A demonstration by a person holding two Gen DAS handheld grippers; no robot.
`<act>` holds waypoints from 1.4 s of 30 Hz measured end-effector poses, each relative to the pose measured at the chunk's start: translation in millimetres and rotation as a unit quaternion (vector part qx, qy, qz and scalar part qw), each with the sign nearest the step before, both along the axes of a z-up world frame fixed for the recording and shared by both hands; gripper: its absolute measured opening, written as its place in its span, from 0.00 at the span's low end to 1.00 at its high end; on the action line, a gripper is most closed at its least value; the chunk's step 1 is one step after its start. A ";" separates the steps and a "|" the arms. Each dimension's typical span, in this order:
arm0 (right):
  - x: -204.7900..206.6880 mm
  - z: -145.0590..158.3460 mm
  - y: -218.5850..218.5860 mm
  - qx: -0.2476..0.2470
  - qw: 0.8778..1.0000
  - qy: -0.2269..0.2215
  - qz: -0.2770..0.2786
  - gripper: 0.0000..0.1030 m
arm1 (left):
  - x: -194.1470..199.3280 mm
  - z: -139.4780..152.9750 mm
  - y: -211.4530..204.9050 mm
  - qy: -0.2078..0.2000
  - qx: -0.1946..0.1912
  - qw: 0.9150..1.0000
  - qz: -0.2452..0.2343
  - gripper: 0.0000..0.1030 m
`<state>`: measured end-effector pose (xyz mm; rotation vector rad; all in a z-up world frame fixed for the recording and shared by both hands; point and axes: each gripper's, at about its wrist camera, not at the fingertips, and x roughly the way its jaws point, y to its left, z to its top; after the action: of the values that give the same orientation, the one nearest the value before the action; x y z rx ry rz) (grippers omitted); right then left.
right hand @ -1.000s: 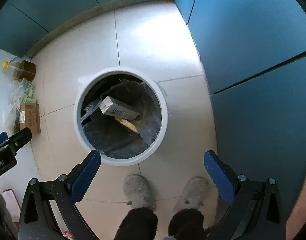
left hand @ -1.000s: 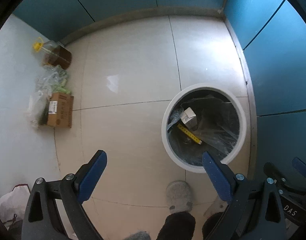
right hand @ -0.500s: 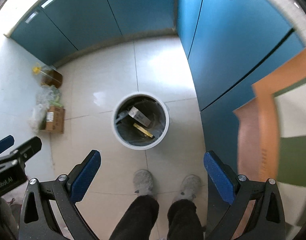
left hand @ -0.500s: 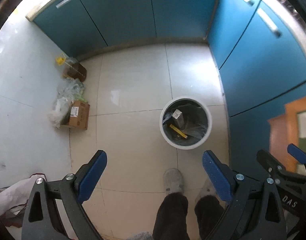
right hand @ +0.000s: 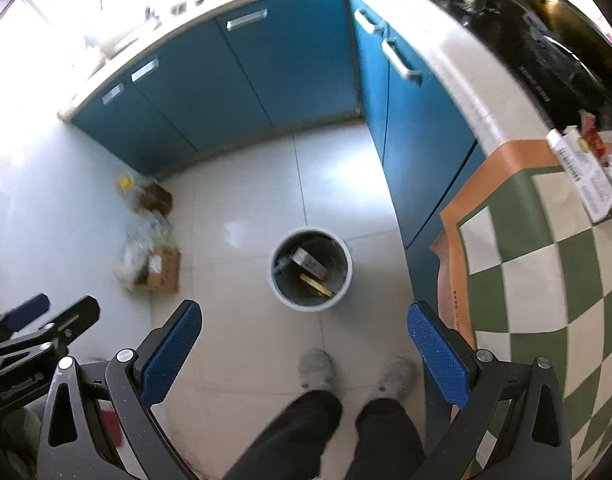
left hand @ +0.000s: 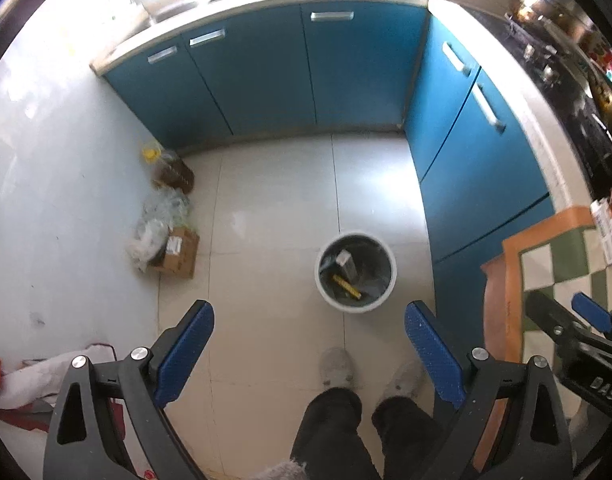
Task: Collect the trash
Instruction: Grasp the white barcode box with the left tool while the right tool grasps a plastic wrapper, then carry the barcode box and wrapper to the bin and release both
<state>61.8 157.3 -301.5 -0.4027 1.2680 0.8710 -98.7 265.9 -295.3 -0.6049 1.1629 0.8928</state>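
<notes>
Down on the pale tiled floor stands the trash bin, a round white-rimmed pail with a dark liner, set near the blue cabinets on the right side and just ahead of the person's grey slippers. Inside it, a small white-ended box leans against the liner, and a flat yellow strip lies at the bottom beside it; the right wrist view shows the same pair, box above, yellow piece below. Over to the left, against the wall, there is a cardboard box with crumpled clear plastic bags touching it, and a bottle with a yellow cap farther back in the corner. On the right, a table with a green-and-white checked cloth comes into view, with a printed packet on its far edge. Now the tools: the left gripper hangs high above the floor with its blue pads spread wide, nothing between them, nothing touched. The right gripper is the same story, jaws spread wide and empty, poised over the tiles between bin and slippers. Each gripper shows at the edge of the other's view, side by side, well above the bin.
</notes>
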 end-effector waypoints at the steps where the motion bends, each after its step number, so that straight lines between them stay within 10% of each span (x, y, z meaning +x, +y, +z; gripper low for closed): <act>1: 10.9 9.4 -5.3 0.010 1.000 0.003 -0.013 1.00 | 9.6 8.1 -1.5 -0.001 0.003 1.000 -0.002 0.95; 11: 164.8 55.5 -165.5 0.014 0.968 -0.041 -0.248 1.00 | 214.9 48.5 -68.6 -0.030 -0.041 0.992 -0.119 0.95; 16: 233.7 31.8 -310.7 -0.054 0.911 -0.054 -0.406 1.00 | 335.6 11.4 -123.2 -0.008 -0.143 0.975 -0.172 0.95; 22: 268.4 -9.6 -422.9 -0.088 0.856 -0.017 -0.509 0.98 | 412.0 -43.5 -150.4 0.029 -0.226 0.965 -0.128 0.95; 27: 275.4 -27.8 -438.1 -0.071 0.854 0.007 -0.516 0.92 | 432.8 -66.2 -154.1 0.048 -0.236 0.967 -0.086 0.96; 34: 273.3 -34.7 -412.5 -0.097 0.876 -0.027 -0.471 0.51 | 427.0 -64.1 -161.5 0.043 -0.202 0.973 -0.103 0.88; 37: 268.0 -32.1 -412.5 -0.094 0.878 -0.035 -0.467 0.23 | 424.5 -54.0 -162.4 0.041 -0.159 0.978 -0.125 0.54; 38: 266.5 -31.8 -413.6 -0.091 0.879 -0.034 -0.467 0.11 | 420.4 -49.7 -164.7 0.035 -0.147 0.978 -0.141 0.24; 42: 260.8 -28.0 -421.2 -0.071 0.877 -0.032 -0.474 0.06 | 405.4 -37.9 -175.5 0.036 -0.105 0.975 -0.191 0.19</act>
<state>322.6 -263.9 -329.5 0.1055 1.2645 -0.0748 306.7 90.4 -333.2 -0.4973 1.3939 0.4705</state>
